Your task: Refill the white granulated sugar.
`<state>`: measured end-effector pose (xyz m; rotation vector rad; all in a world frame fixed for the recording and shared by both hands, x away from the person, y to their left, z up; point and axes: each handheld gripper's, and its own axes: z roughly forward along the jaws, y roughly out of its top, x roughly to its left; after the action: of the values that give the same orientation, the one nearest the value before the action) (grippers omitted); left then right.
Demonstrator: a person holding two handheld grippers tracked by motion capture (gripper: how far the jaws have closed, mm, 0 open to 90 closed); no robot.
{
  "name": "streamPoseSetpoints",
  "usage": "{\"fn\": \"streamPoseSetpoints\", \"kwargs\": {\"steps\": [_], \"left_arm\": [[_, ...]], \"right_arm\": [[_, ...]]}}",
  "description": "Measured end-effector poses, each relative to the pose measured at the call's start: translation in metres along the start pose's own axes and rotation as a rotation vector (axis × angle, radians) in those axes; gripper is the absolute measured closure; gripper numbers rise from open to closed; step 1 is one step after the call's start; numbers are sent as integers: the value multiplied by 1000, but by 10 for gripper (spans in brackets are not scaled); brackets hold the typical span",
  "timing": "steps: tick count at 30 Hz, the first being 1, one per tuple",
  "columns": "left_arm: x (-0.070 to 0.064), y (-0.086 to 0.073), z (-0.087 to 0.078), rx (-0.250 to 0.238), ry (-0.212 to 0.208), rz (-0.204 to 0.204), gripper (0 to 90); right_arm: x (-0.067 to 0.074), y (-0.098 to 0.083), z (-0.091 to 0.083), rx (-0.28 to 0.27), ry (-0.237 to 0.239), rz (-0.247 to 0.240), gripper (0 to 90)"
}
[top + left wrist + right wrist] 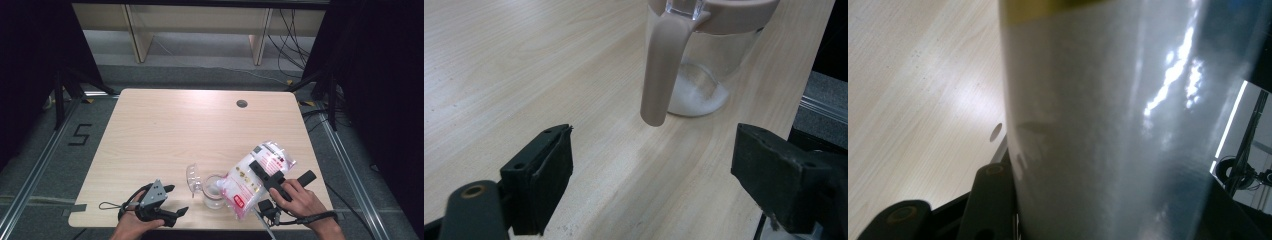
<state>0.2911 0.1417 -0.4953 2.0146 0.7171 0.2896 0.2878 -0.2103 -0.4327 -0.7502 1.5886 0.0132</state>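
Observation:
A clear jar (214, 192) with a beige rim and handle (661, 70) stands near the table's front edge, a little white powder (699, 95) in its bottom. Its clear lid (193, 177) is flipped up to the left. My right gripper (262, 172) is shut on a plastic bag of white granules (255, 177) with red print, tilted with its lower end down at the jar's mouth. The bag (1108, 125) sits between the jaws of the right gripper (1108, 220). My left gripper (177, 200) rests open on the table left of the jar; between the jaws of the left gripper (651, 180) lies bare wood.
The pale wooden table (175, 130) has a round cable hole (242, 103) at the back right. The jar stands close to the front edge. Dark floor, black stands and cables surround the table.

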Motion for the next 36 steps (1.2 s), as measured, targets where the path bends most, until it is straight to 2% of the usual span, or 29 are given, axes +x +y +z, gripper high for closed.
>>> {"fn": "streamPoseSetpoints", "kwargs": {"steps": [3,8,10,12,14,20,22,29,31,35,36], "left_arm": [[1,0,0,12,5,8,164],[0,-1,1,-8,2,-4,165],[0,-1,1,-6,2,4,165],[0,-1,1,-5,1,1,165],[0,-1,1,-3,2,4,165],[0,-1,1,-10,1,-5,165],[1,-1,1,-1,2,6,165],[0,-1,0,2,6,3,164],[0,-1,1,0,5,3,165],[0,-1,1,1,-1,3,165],[0,-1,1,-10,2,-4,164]], "right_arm": [[1,0,0,2,-2,0,567],[0,0,0,1,-2,0,572],[0,0,-1,3,-4,-1,575],[-1,0,0,-3,-5,-18,578],[1,1,0,0,-4,-1,581],[2,1,1,-7,3,-2,592],[2,0,0,-5,2,2,595],[3,0,2,-13,-1,5,604],[3,-1,2,-16,7,-7,606],[4,-1,3,-16,11,-4,609],[5,0,3,-14,12,9,610]]}}
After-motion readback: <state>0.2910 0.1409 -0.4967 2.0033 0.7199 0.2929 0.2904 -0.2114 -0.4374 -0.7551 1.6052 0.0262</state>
